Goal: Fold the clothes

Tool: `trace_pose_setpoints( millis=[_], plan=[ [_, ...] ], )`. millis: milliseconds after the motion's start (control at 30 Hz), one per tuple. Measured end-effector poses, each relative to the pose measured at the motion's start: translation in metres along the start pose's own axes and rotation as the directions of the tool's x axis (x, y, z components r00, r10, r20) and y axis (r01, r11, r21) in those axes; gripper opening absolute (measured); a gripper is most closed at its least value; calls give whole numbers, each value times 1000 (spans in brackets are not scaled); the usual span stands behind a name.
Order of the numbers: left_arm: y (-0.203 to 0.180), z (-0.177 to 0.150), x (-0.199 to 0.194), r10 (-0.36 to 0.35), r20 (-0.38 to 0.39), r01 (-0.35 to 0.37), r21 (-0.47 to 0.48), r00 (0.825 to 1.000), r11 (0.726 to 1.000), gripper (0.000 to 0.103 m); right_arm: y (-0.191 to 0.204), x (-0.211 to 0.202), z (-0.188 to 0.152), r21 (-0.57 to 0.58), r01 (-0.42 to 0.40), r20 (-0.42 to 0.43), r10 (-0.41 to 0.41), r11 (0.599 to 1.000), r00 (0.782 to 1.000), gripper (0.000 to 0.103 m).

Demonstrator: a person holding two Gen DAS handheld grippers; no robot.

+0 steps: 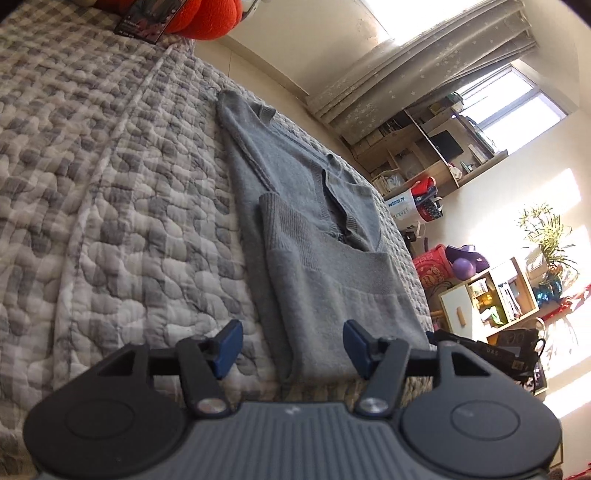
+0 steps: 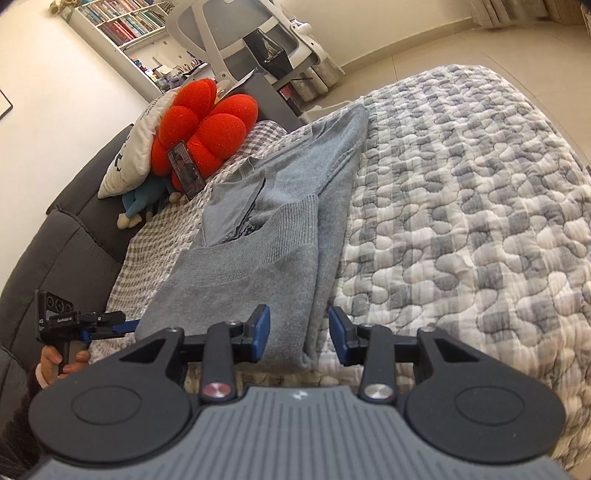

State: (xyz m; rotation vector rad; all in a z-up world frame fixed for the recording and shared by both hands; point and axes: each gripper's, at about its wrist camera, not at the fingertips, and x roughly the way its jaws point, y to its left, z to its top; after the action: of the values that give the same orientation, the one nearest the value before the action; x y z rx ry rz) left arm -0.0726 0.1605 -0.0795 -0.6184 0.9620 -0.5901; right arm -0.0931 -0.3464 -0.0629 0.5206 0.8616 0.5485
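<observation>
Hovering just over the near edge of the bed, the left gripper (image 1: 293, 349) has its two blue pads spread apart with nothing between them, so it is let go. The right gripper (image 2: 299, 339) is the same, with its blue pads apart and not pinching anything, only a bit closer together. Right past both sets of pads lies the gray sweater (image 1: 317, 266), flat on the gray and white checked quilt (image 1: 110, 184). It is partly folded into a long shape, with its bottom part turned up over the middle so the ribbed band lies across the chest. The near edge of the sweater (image 2: 258, 266) sits just in front of the right gripper's pads and does not touch them. At the left of the right wrist view, a hand (image 2: 61, 363) holds the handle of the left gripper (image 2: 127, 326), whose blue tips sit beside the near left corner of the sweater. Farther back, a red puffy cushion (image 2: 205, 129) leans by a white pillow (image 2: 138, 147), with a blue stuffed toy (image 2: 142, 201) under them. Past the bed are a white chair (image 2: 255, 33) and a bookshelf (image 2: 122, 18). On the other side stand a gray curtain (image 1: 424, 70), a bright window (image 1: 517, 107), wooden shelves (image 1: 491, 299) and a green plant (image 1: 546, 236).
</observation>
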Motion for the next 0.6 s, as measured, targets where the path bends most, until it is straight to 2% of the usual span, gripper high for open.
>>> trace_pose_setpoints(
  millis=[167,300,367,600],
  plan=[
    [7,-6,9,-30,-53,27,-63,998,998,61,-9,-2,-6,60,1,-51,2,998,999,43],
    [9,-10,16,-59,-57,53,-104,997,993,59,-14,-2,-10,109,-41,-79,50,993,996,43],
    [8,-11,20,-67,-66,59,-109,996,992,54,-16,-1,-10,133,-58,-84,69,989,994,43],
    [1,-12,32,-86,-104,75,-106,991,992,54,-22,1,-8,175,-94,-87,111,980,990,43]
  ],
)
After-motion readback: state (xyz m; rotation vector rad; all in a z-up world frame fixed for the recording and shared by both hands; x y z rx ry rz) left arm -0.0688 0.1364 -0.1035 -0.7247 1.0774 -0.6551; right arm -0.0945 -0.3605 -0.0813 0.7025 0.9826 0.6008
